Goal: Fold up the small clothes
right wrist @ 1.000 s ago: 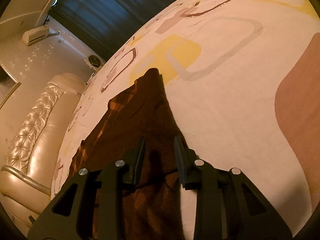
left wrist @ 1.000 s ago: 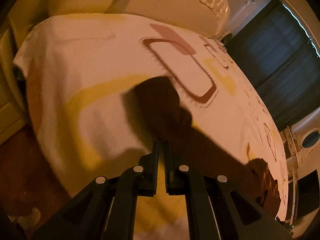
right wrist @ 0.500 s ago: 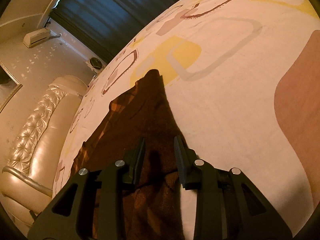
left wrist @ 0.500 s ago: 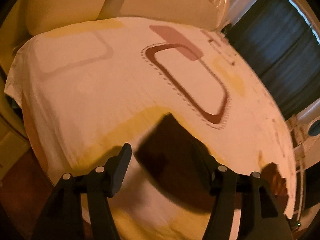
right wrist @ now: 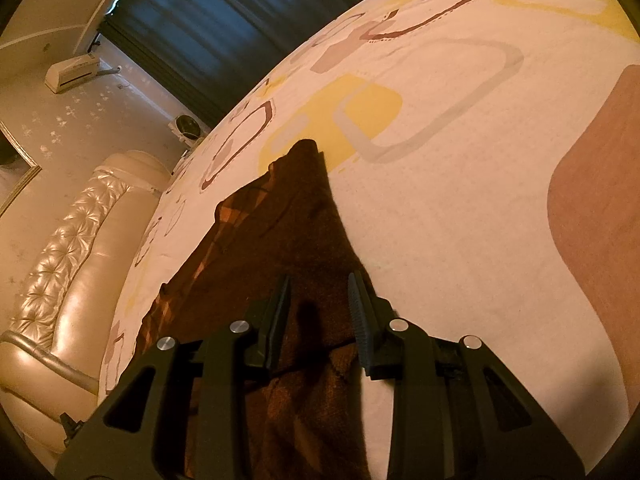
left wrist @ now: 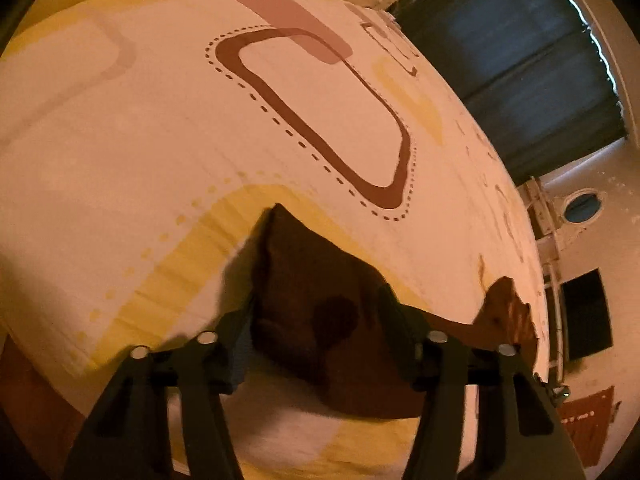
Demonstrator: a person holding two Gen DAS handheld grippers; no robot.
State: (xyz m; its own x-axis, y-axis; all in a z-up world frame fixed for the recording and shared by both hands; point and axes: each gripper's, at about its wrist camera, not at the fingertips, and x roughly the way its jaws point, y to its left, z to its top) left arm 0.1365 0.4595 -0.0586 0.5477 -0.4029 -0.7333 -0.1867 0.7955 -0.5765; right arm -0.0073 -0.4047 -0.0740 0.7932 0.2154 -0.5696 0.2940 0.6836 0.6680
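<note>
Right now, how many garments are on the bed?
1: a dark brown garment lies on the patterned bed cover, below both open grippers. Its far end shows at right in the left view. More may lie out of frame.

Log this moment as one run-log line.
task: fold small clothes | left tool: open, over brown garment corner | right tool: open, above same garment | garment: lying on patterned bedsheet, nothing gripped

One dark brown garment (right wrist: pixel 280 248) lies on one patterned bedsheet (right wrist: pixel 460 184), lower centre of the right wrist view. Two grippers show, the left gripper (left wrist: pixel 320 320) and the right gripper (right wrist: pixel 318 304), each with two fingers. One tufted headboard (right wrist: pixel 68 248) sits at the left, one dark curtain (right wrist: pixel 224 28) upper centre, and one air conditioner (right wrist: pixel 72 70) upper left.
</note>
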